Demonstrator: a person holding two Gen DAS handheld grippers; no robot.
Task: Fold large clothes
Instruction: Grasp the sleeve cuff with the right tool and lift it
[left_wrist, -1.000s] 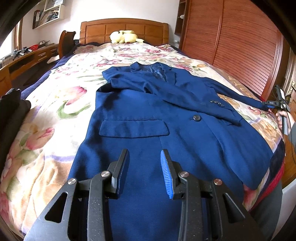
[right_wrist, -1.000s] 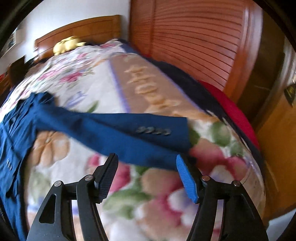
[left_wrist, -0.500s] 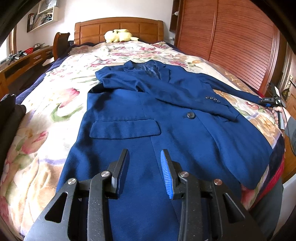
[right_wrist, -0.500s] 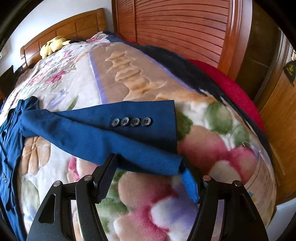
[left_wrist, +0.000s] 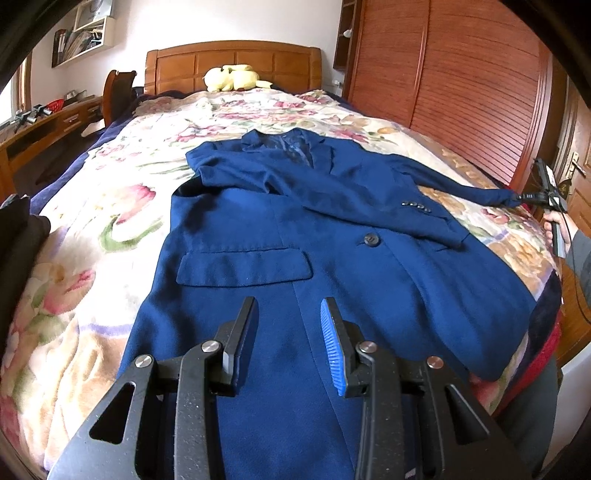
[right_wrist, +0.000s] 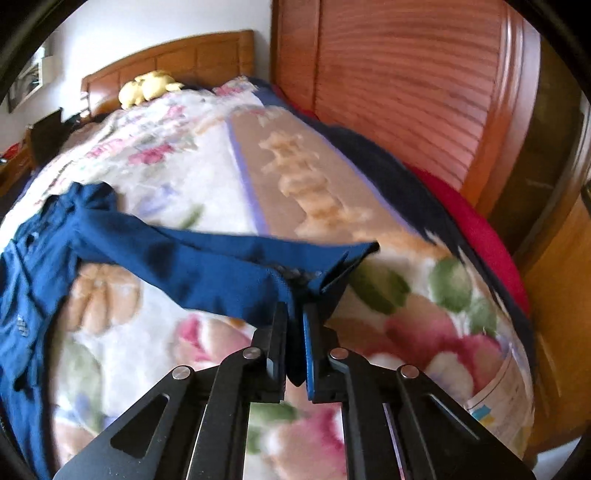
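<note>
A navy blue suit jacket (left_wrist: 332, 236) lies face up on the floral bedspread (left_wrist: 110, 206), collar toward the headboard. One sleeve is folded across its chest. The other sleeve (right_wrist: 207, 266) stretches out to the right. My right gripper (right_wrist: 294, 317) is shut on that sleeve's cuff and holds it slightly off the bed; it also shows in the left wrist view (left_wrist: 524, 197). My left gripper (left_wrist: 288, 332) is open and empty, above the jacket's lower front near the hem.
A wooden headboard (left_wrist: 236, 64) with a yellow plush toy (left_wrist: 232, 77) is at the far end. A slatted wooden wardrobe (left_wrist: 461, 81) runs along the right side. A desk (left_wrist: 44, 125) and chair stand at the left. Dark clothing (left_wrist: 18, 251) lies at the bed's left edge.
My right gripper has closed on the sleeve cuff and lifted it off the bed. My left gripper stays open and has shifted only slightly over the jacket's lower front.
</note>
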